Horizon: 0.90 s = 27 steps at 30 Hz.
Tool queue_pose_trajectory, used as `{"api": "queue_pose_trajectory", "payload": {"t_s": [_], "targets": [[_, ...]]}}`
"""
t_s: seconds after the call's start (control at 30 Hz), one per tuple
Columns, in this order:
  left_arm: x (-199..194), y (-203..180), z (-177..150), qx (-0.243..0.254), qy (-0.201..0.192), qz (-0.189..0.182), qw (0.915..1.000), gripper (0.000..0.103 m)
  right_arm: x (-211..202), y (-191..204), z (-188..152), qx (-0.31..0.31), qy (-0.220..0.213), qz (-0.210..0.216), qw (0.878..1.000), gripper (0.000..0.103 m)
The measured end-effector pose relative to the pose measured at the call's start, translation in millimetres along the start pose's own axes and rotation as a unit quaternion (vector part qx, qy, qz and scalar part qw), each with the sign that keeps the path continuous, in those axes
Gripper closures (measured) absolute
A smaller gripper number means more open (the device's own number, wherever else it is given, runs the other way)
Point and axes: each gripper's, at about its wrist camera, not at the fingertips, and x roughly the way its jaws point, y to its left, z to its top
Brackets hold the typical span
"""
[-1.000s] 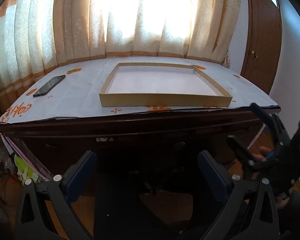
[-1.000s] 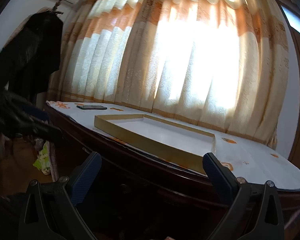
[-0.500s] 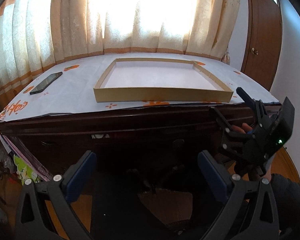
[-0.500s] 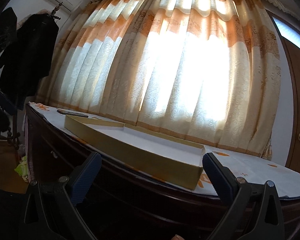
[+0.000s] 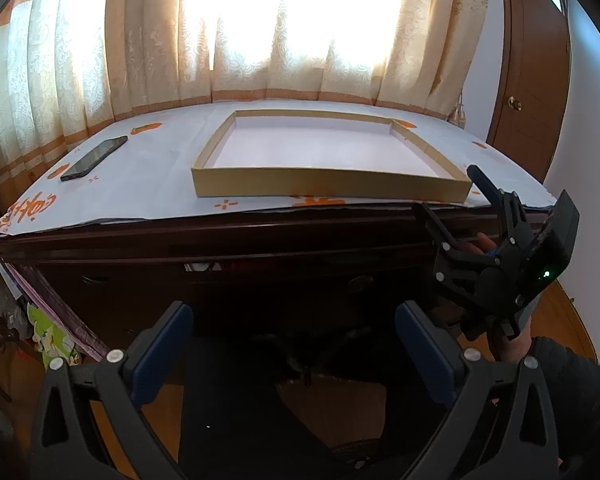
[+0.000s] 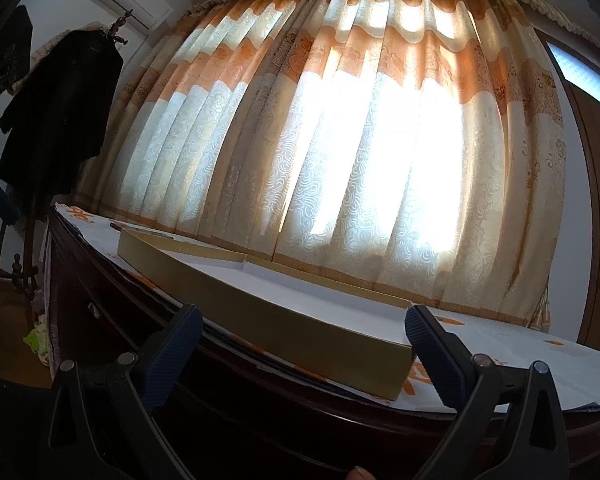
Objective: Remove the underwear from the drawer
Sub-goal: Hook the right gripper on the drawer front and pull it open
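Curtained room, dark bench (image 5: 260, 236) carries shallow box (image 5: 328, 188), phone (image 5: 94, 158). Left gripper (image 5: 294, 340), right gripper (image 6: 300, 340): jaws spread wide, nothing held.

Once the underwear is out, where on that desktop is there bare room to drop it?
The shallow gold tray is bare inside. The paper cover lies free between the tray's left wall and the black phone, and on the right past the tray. Only a narrow strip remains in front; the right tool hovers at that corner.
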Motion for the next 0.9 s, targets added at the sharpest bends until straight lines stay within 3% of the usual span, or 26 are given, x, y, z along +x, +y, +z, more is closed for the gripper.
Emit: {"api": "queue_pose_trajectory", "payload": {"t_s": [0.33,0.9], "targets": [[-0.9,-0.6,0.6,0.0,0.001,-0.003,1.0,0.0,3.9,8.4,-6.4,-0.044,0.006,-0.022,0.999,0.001],[-1.3,-0.8,1.7,-0.006,0.004,-0.009,0.9999,0.0,6.0,5.2,-6.6,-0.047,0.008,-0.02,0.999,0.001]]}}
